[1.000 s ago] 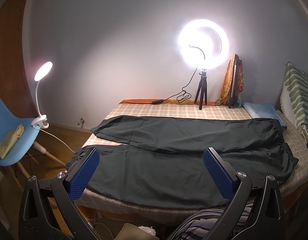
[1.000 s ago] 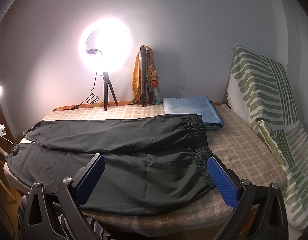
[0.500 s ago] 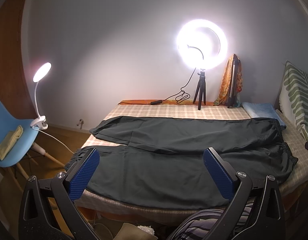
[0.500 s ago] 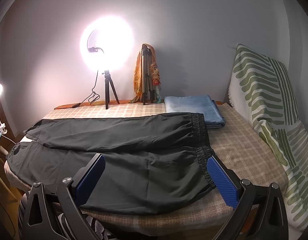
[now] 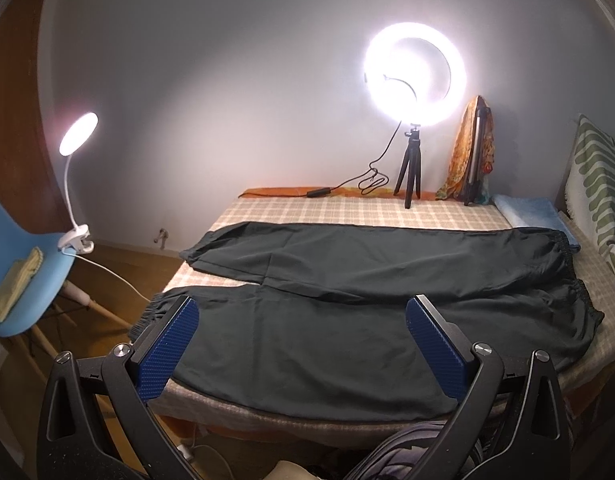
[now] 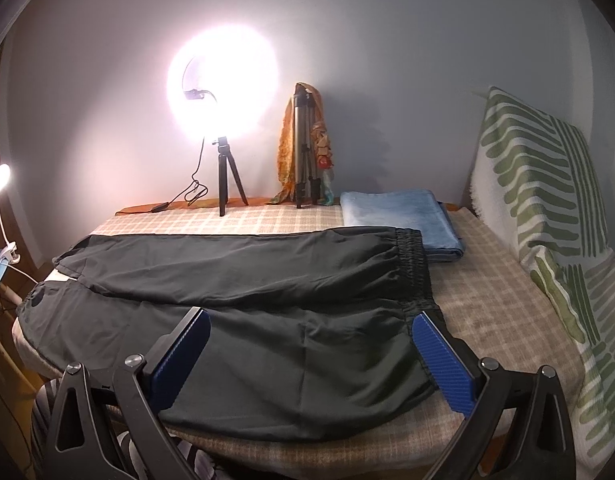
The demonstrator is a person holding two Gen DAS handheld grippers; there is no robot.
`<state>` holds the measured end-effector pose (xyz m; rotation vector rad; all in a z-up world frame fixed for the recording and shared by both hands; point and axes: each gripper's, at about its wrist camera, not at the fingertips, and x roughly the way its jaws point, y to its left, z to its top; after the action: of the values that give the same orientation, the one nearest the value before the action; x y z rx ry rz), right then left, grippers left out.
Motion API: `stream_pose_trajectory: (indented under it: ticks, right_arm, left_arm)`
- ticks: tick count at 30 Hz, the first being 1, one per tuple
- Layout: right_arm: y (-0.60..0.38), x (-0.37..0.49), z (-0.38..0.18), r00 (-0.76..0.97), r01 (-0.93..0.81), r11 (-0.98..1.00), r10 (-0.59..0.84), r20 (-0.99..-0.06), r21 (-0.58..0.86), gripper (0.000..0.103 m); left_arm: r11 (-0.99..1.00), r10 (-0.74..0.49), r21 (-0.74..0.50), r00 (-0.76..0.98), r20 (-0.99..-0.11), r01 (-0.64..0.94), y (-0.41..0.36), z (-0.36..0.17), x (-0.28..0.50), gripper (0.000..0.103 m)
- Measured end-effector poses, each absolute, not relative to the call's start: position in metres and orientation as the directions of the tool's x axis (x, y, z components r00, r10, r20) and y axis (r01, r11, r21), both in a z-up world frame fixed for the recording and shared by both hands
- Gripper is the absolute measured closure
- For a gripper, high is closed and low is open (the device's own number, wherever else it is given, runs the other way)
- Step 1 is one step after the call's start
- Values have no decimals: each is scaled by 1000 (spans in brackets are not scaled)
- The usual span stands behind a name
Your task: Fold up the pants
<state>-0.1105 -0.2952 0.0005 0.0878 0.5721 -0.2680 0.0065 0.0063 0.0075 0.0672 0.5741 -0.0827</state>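
Dark grey pants (image 5: 347,280) (image 6: 247,292) lie flat across a checked bed (image 5: 347,212) (image 6: 487,304), both legs spread side by side, cuffs at the left, elastic waistband (image 6: 413,264) at the right. My left gripper (image 5: 303,316) hovers open in front of the near leg, nothing between its blue pads (image 5: 167,352). Over the near hip part of the pants, close to the waistband, my right gripper (image 6: 311,328) also stands open and holds nothing.
A lit ring light on a small tripod (image 5: 413,168) (image 6: 227,176) and a folded tripod with an orange scarf (image 6: 303,148) stand at the bed's far edge. A folded blue towel (image 6: 399,216), a green-striped pillow (image 6: 547,184), a blue chair (image 5: 23,264) with a clip lamp (image 5: 77,184).
Both views have shifted slightly; the bed and pants sit a little lower and nearer in frame. The pants have not moved and both grippers stay open.
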Motion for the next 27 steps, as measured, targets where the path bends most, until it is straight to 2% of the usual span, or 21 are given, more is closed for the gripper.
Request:
stream_pose_trajectory:
  ticks: [5,13,19,22,27]
  right_arm:
    - [-306,-85,6,812,224,974,-168,-559,33,10]
    - [-330,-26,22,834,132,989,-75,-547,66,9]
    - [-325,38,18,797,38,999,-43,-603,-21,9]
    - [-317,73,12,772,-27,999,3,-636,-29,9]
    - [-297,124,2,741,-141,988,69,-668,-55,10]
  left_arm:
    - [992,-81,33,829,-553,118,22,0,27,0]
    - [997,-75,-17,812,-580,79,69,-11,87,5]
    - [997,-72,-77,767,-638,30,102,-33,145,17]
    - [994,-76,-108,739,-669,5,117,-46,175,28]
    - [989,-79,-142,713,-697,-29,137,-58,218,29]
